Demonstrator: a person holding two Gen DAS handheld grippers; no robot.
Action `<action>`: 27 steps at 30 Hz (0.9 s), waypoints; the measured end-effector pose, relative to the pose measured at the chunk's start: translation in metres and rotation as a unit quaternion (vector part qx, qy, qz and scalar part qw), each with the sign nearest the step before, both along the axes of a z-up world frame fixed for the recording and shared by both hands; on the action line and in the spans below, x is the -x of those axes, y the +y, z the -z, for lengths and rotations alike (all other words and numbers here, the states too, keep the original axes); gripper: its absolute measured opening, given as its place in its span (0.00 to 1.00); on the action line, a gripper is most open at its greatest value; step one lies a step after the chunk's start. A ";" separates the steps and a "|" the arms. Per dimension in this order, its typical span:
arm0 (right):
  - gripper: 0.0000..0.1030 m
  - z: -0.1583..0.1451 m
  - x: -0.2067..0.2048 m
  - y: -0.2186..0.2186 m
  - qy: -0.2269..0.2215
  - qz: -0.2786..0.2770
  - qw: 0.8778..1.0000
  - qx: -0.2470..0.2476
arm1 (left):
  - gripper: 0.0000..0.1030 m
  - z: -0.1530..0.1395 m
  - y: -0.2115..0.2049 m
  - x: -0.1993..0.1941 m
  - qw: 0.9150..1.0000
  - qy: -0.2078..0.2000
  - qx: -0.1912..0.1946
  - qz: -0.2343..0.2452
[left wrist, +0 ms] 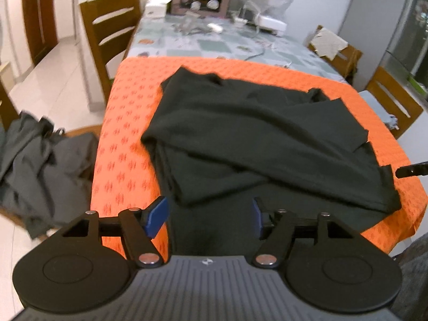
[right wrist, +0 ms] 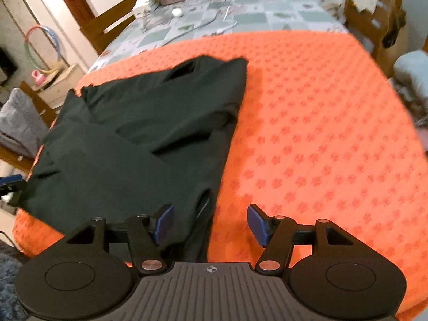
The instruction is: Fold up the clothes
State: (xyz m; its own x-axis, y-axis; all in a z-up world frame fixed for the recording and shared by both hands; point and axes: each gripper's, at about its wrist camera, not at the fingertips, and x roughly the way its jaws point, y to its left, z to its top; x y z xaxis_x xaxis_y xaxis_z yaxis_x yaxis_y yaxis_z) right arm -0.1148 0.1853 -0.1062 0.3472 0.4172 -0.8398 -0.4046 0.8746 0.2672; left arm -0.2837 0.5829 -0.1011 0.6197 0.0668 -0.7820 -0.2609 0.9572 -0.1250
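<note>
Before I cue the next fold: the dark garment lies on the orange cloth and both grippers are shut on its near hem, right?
Not quite. The left gripper and right gripper are both open, gripping nothing, as each wrist view shows. The dark garment does lie on the orange cloth.

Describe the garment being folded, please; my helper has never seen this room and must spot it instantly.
On the long dining table, the near end is covered by an orange patterned cloth. The dark garment lies on it, partly folded. The grey clothes lie heaped off the table, on a chair.
</note>
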 end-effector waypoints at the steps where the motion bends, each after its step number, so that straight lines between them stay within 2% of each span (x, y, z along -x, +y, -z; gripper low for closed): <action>1: 0.62 0.003 0.002 0.000 0.007 -0.002 1.000 -0.003 | 0.71 0.002 -0.001 0.003 1.000 0.008 -0.001 -0.006; 4: 0.62 0.012 0.011 0.000 0.024 -0.005 1.000 -0.017 | 0.69 0.005 -0.006 0.011 1.000 0.015 0.001 -0.010; 7: 0.62 0.019 0.020 0.003 0.037 -0.006 0.999 -0.025 | 0.57 0.010 -0.008 0.018 1.000 0.019 -0.001 0.004; 11: 0.62 0.024 0.028 0.005 0.043 0.001 0.998 -0.037 | 0.47 0.018 -0.005 0.022 1.000 0.028 0.003 0.014; 16: 0.61 0.027 0.036 0.008 0.043 0.019 0.998 -0.041 | 0.41 0.026 0.000 0.021 0.999 0.037 0.010 0.035; 18: 0.49 0.027 0.037 0.008 0.042 0.030 0.998 -0.039 | 0.32 0.028 0.000 0.020 0.998 0.040 0.008 0.048; 20: 0.27 0.027 0.038 0.009 0.054 0.037 0.997 -0.044 | 0.15 0.030 0.000 0.019 0.997 0.042 0.001 0.061; 22: 0.16 0.027 0.037 0.009 0.056 0.048 0.996 -0.044 | 0.09 0.030 0.002 0.019 0.997 0.035 0.004 0.066; 24: 0.10 0.022 0.035 0.006 0.063 0.063 0.994 -0.057 | 0.08 0.025 0.007 0.019 0.998 0.023 0.019 0.062; 27: 0.10 0.009 0.031 0.004 0.074 0.089 0.990 -0.084 | 0.07 0.015 0.016 0.019 0.997 0.003 0.047 0.053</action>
